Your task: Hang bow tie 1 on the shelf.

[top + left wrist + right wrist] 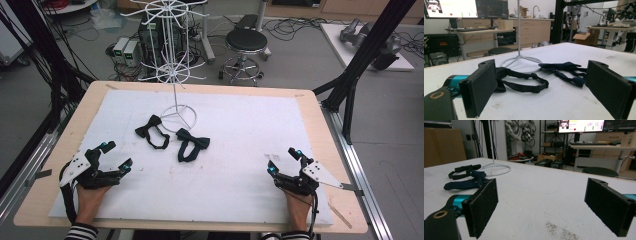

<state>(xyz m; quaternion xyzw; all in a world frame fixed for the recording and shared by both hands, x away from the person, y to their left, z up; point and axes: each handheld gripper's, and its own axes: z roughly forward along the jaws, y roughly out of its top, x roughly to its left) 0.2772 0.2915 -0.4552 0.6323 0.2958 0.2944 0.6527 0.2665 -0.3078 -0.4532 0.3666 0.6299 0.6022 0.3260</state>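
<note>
Two black fabric bow ties, one (151, 131) left, one (190, 143) right, lie on the white padded surface (240, 165) beside the white wire stand's ring base (178, 118). Left gripper (114, 156) and right gripper (283, 161) rest well apart from them, fingers released, nothing between

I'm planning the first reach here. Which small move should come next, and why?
Probably ease the left gripper forward toward the black fabric bow tie with the buckled strap. Its jaws stand open and empty, that tie lies nearest, just ahead, beside the navy fabric bow tie below the white wire display stand.
</note>
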